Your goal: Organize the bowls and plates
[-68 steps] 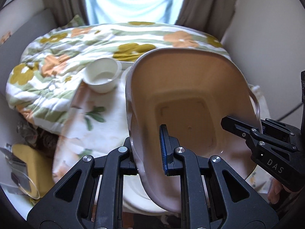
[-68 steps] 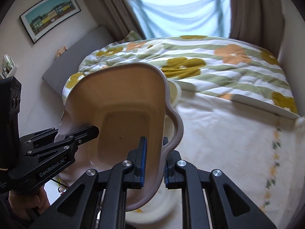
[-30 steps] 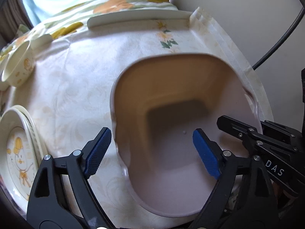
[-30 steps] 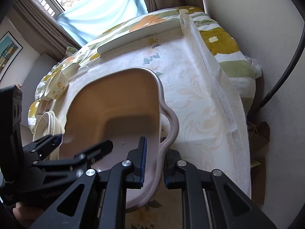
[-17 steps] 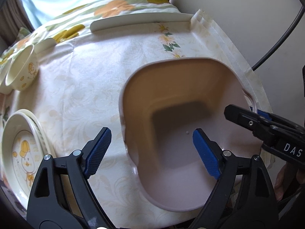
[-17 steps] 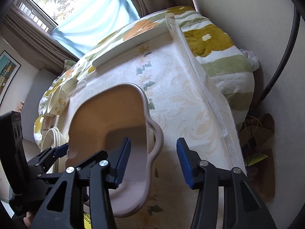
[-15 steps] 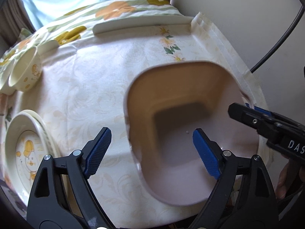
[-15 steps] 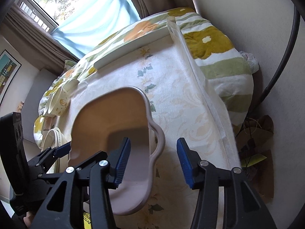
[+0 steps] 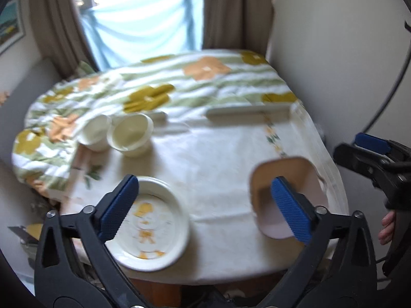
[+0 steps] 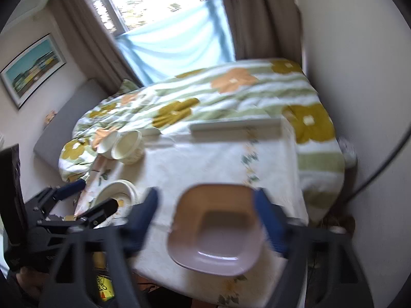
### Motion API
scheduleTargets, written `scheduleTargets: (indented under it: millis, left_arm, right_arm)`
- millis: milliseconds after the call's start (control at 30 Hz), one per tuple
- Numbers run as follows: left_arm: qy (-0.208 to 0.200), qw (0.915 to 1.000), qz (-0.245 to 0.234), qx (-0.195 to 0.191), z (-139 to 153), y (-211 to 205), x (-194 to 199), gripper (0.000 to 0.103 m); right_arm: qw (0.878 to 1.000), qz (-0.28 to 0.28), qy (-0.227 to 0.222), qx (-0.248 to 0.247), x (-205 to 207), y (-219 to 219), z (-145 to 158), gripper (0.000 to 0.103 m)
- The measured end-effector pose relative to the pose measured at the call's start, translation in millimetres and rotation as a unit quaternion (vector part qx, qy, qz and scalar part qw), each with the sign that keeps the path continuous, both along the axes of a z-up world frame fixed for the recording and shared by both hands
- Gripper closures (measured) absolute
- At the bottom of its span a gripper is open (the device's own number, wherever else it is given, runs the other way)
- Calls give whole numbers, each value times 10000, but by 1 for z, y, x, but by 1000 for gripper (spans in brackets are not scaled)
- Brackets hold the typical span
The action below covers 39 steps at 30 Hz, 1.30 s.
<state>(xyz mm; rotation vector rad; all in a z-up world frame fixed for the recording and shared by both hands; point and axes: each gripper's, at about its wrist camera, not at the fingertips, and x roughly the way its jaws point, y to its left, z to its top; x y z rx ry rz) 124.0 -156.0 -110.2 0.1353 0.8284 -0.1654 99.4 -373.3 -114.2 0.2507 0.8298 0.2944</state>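
A pink square basin (image 10: 215, 227) with a tan inside sits on the table near its front right corner; it also shows in the left wrist view (image 9: 286, 192). A stack of cream plates (image 9: 151, 222) with a yellow cartoon print lies at the front left, also in the right wrist view (image 10: 115, 197). Two cream bowls (image 9: 131, 134) stand at the back left, also in the right wrist view (image 10: 127, 146). My left gripper (image 9: 203, 206) is open and empty above the table's front. My right gripper (image 10: 209, 222) is open, blurred, its jaws wide on either side of the basin, not touching it.
The table (image 9: 218, 148) wears a pale floral cloth. A bed with a flowered quilt (image 9: 179, 87) lies behind it, below a curtained window. A wall (image 9: 334, 64) and a black cable are close on the right. A yellow packet (image 10: 104, 286) lies under the table's left front.
Both grippers have let go of the basin, which now rests on the table. Both have pulled back and up, so the plates and bowls come into view.
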Motion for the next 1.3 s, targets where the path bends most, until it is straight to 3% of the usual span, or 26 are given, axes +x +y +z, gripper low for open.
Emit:
scheduleTargets:
  millis: [133,400,600,800,867,967,1067,1200,1300]
  left_arm:
    - [-129,9996,247,-92,26,38,13,0]
    - [455,9949,712,-543,27,134,73,0]
    - [1307,9794,1137,-1037,-19,207,138,0]
    - [2100,9589,1253,-1442,-86,240,196,3]
    - [2280,9528,1210,-1599,-107,242,211,14]
    - [2490,9488,1052,-1633,-135,237,232,29]
    - [2492,9496,888,-1683,-154,232,248,50]
    - [2423,9528,672,-1702,-166,228,261,60]
    - [2404,9555,524,-1628,-173,226,269,78]
  right_arm:
    - [9989,401,-160,180,18,31,18,1]
    - [9960,853,141,-207,86,108,36,1]
    - [9896,1136,879,-60,154,163,2,1]
    - [9828,945,1533,-421,213,206,-51,1]
    - [9796,936,1725,-432,226,215,-69,4]
    - [9749,871,2028,-304,244,228,-96,23]
    - [9721,688,2238,-127,254,234,-120,39]
    - [9712,568,2316,-11,258,240,-138,54]
    - [9699,520,2373,146,261,245,-148,70]
